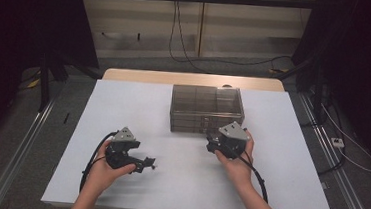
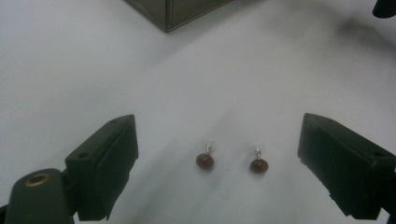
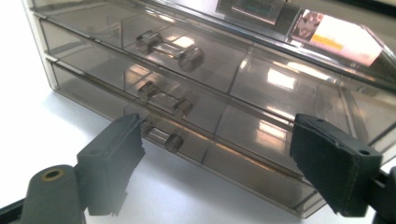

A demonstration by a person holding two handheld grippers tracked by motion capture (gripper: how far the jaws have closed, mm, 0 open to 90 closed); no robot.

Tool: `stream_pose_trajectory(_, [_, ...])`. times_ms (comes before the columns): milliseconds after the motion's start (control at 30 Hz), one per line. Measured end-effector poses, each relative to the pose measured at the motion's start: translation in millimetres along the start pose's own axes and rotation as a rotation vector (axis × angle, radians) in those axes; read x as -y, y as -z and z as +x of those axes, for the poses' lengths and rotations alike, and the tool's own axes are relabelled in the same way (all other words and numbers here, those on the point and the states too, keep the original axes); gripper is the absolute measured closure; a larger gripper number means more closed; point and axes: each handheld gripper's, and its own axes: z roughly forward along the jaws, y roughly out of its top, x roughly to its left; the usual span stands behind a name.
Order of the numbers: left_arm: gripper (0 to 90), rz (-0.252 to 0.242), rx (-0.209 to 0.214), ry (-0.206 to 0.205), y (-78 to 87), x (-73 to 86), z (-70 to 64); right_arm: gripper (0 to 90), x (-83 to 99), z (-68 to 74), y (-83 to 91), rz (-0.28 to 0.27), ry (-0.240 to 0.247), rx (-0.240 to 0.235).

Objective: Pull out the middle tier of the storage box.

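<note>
Two small dark red earrings, one [image 2: 205,160] beside the other [image 2: 259,164], lie on the white table. My left gripper [image 2: 218,127] stands open just short of them, one jaw out to each side of the pair. In the high view the left gripper [image 1: 143,162] is low at the front left, pointing right. A smoked clear drawer box [image 1: 206,108] stands mid-table. My right gripper [image 1: 221,140] is open close to its front. Its view shows three shut drawers, and the lowest handle [image 3: 161,135] sits near the left jaw of that gripper [image 3: 215,127].
The white table [image 1: 279,162] has bare room to the left, right and front of the box. The box's corner [image 2: 173,11] shows at the top of the left gripper view. Cables [image 1: 258,178] trail from both grippers toward the front edge.
</note>
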Motion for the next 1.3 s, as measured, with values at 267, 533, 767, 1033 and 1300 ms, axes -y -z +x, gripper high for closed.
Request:
stream_pose_trajectory(267, [12.6,0.009,-0.001,0.000,-0.2,-0.1,-0.2,26.4,-1.5,5.5,2.6,-0.003,0.139,0.023])
stream_pose_trajectory(533, [12.6,0.007,0.001,0.001,-0.2,-0.1,-0.1,36.9,-2.9,14.4,3.5,0.002,0.317,0.049])
stream_pose_trajectory(767, [12.6,0.008,0.002,0.001,-0.3,-0.1,0.0,43.2,-3.3,21.3,2.1,0.005,0.455,0.065])
stream_pose_trajectory(1033, [12.7,0.006,-0.001,0.000,-0.5,-0.2,-0.7,49.9,-8.1,26.6,-1.3,0.005,0.552,0.052])
stream_pose_trajectory(1300, [12.7,0.003,0.006,0.002,-0.4,-0.3,-0.8,55.1,-7.5,31.6,-4.2,0.022,0.657,0.049])
